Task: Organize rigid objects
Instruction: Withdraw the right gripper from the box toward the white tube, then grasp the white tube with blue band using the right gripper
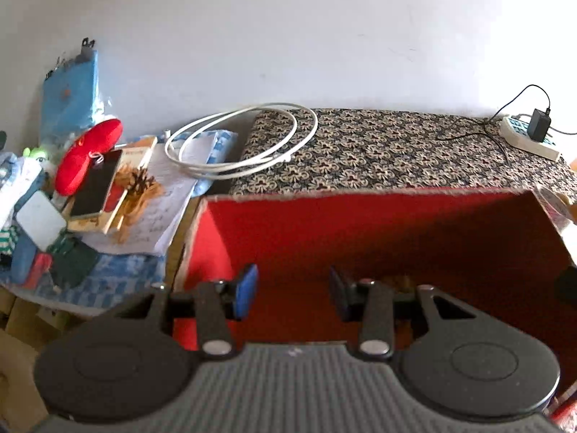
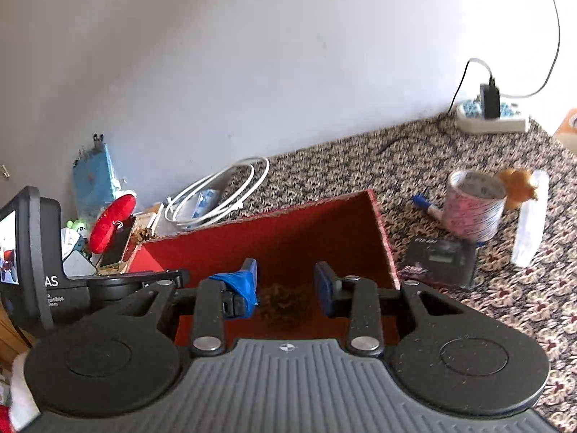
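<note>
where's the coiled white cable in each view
Left wrist view: the coiled white cable lies upper centre-left, on the near-left corner of the patterned cloth, beyond the red box.
Right wrist view: the cable lies left of centre, by the wall, beyond the box's far-left corner.
Shared landmark: the white power strip with a black adapter, far right by the wall in both.

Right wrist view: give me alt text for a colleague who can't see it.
The right gripper hangs open and empty over a red box on patterned cloth. A mug, blue marker and black case lie to the right.
</note>
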### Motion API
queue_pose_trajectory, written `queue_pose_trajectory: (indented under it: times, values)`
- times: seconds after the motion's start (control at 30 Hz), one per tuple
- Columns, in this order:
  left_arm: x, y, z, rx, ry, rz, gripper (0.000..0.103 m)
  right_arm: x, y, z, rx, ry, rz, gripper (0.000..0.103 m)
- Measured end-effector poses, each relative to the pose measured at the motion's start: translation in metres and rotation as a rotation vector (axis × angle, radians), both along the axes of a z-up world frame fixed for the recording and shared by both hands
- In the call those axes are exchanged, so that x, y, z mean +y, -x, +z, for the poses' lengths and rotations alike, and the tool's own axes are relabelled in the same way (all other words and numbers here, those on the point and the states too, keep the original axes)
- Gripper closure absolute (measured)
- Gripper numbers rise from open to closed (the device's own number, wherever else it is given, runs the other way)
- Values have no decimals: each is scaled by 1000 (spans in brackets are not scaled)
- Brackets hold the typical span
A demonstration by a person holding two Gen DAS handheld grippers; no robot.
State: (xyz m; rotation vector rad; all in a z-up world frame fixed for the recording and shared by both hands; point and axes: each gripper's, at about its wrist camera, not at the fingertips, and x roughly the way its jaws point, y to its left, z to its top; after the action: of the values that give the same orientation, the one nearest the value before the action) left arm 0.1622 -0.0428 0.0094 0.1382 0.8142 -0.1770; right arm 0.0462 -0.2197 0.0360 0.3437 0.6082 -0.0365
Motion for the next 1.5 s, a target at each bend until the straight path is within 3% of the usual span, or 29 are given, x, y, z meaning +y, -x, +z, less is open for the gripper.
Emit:
queue_pose_trajectory:
  times: [0.13,0.4,0.6,0.93,1.17,1.3,1.5]
  values:
    - [-1,28,11,-34,-40,16,60,2,18,4,-23,51,11,82]
    - [-10,72,29,-84,-111,51,53,-11,37,0,33,29,76,80]
    - [-10,99,36,-71,-106,70,50,-13,58,-3,-37,36,168,78]
    - [3,145,33,-47,-107,102,46,-15,81,-15,45,-10,317,78]
    - [15,174,12,30,-50,60,47,-31,90,-39,130,-154,279,78]
    - [9,193,-1,51,-32,-20,47,-40,90,-59,225,-289,257,79]
    - [-13,217,-19,118,90,-207,47,-48,94,-85,328,-434,239,80]
